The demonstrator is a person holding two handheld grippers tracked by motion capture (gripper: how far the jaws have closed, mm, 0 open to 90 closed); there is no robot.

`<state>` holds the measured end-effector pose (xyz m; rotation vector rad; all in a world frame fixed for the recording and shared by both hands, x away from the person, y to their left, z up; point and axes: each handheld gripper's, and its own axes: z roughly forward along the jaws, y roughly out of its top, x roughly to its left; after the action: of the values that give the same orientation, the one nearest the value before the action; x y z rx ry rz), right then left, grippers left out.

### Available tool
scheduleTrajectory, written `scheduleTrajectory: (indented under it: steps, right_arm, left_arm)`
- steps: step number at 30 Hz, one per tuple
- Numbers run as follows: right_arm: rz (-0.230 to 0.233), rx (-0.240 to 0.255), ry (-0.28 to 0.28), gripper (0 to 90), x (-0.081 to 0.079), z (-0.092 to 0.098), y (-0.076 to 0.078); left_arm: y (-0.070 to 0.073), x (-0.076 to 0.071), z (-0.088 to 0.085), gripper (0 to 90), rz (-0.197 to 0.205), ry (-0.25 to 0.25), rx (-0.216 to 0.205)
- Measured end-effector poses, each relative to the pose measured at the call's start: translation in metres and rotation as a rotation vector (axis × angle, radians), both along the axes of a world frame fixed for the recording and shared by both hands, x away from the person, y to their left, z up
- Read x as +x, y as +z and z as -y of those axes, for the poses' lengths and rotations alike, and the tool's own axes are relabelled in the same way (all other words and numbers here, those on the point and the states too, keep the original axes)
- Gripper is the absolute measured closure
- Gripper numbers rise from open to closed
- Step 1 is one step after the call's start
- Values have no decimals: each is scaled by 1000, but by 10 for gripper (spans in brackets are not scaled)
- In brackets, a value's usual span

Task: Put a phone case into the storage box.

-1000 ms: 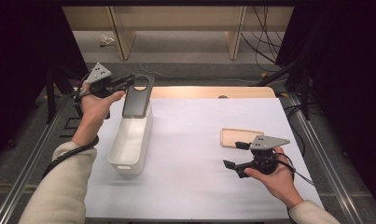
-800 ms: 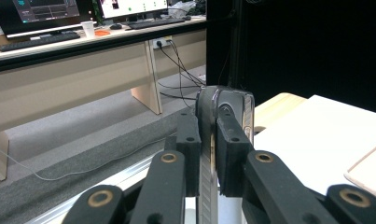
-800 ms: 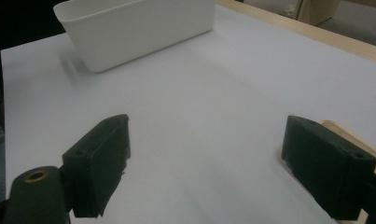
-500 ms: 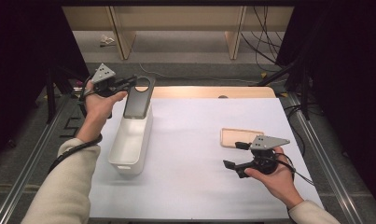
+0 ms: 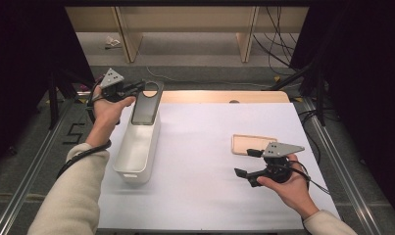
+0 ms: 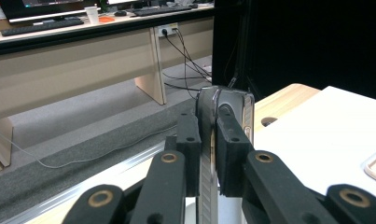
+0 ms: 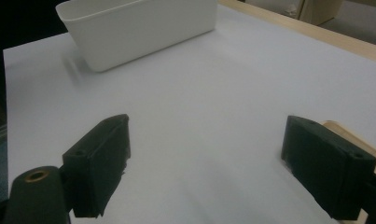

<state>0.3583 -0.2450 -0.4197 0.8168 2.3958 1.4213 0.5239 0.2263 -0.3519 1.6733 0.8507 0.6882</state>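
Holding the dark flat tool (image 5: 147, 103) over the far end of the white bin (image 5: 136, 147), I judge I'm partway through placing it inside; from the high view my left tongs (image 5: 136, 89) pinch it near its ringed top, and its lower end dips just within the bin's rim. My right tongs (image 5: 244, 164) rest low over the white bench (image 5: 195, 147) with nothing between them, just beside a shallow wooden tray (image 5: 251, 143).

From the left gripper view, the left tongs (image 6: 209, 154) are clamped on the tool (image 6: 225, 109): a thin, glossy slab, dark with a metallic sheen and a rounded top edge (it may be a shoehorn or a scoop, I cannot tell which). Both black pads press flat against its faces.

From the right gripper view, the right tongs (image 7: 204, 163) stand wide apart and empty over the matte bench sheet. Beyond them the bin (image 7: 139, 28) looks like smooth, thin-walled plastic with rounded corners, and a pale strip of the tray (image 7: 346, 133) peeks past one jaw.

Next, I think, I must lower the tool steadily until it lies inside, then release; its slick faces could slip if I tilt it.
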Motion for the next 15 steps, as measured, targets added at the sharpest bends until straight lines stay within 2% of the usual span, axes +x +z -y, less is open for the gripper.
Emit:
scheduleTrajectory:
  steps: [15]
  right_arm:
    - [0, 2, 0, 165, 0, 0, 0]
  left_arm:
    - [-10, 6, -3, 811, -22, 25, 5]
